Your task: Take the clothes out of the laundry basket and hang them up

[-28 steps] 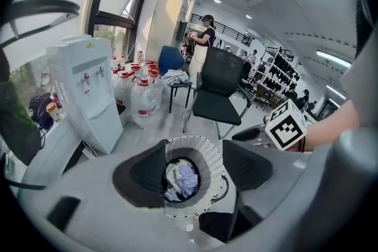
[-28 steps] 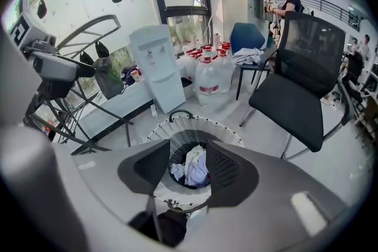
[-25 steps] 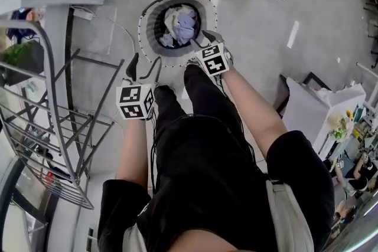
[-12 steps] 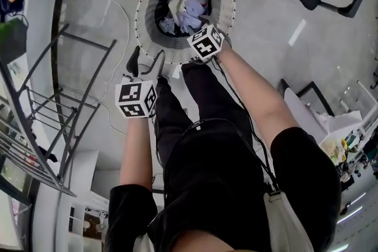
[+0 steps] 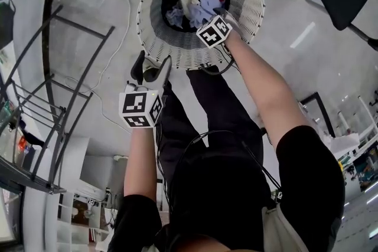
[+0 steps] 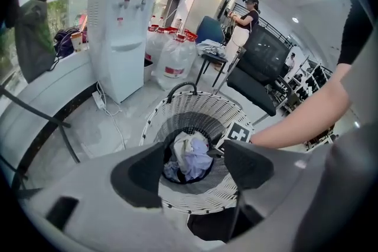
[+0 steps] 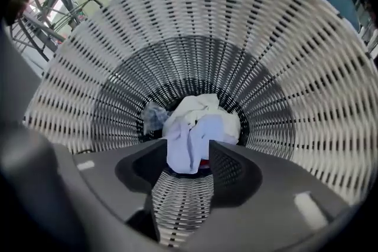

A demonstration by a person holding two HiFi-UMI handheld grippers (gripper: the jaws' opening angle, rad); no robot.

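The clothes (image 7: 198, 127), a crumpled bundle of white, pale lilac and blue-grey cloth, are seen lying at the bottom of the white woven laundry basket (image 5: 177, 51), which stands on the grey floor (image 5: 295, 15) at the far side of the scene. The right gripper (image 7: 189, 153) is held inside the basket's mouth, pointed down at the bundle, so that the clothes are found just beyond its tips and in line with the gap between them. Its jaws are spread wide and have just been opening; the lilac garment is framed between them, yet no pad is seen pressing on the cloth, and nothing is gripped. The left gripper (image 5: 152, 62) is held outside the basket, near its near-left rim and well apart from the clothes (the bundle is only glimpsed through its gap, far below). Its jaws are likewise parted, with nothing between them and nothing touched. A metal drying rack (image 5: 56, 103) is seen at the left of the basket, and a white water dispenser (image 6: 121, 26) beyond it.
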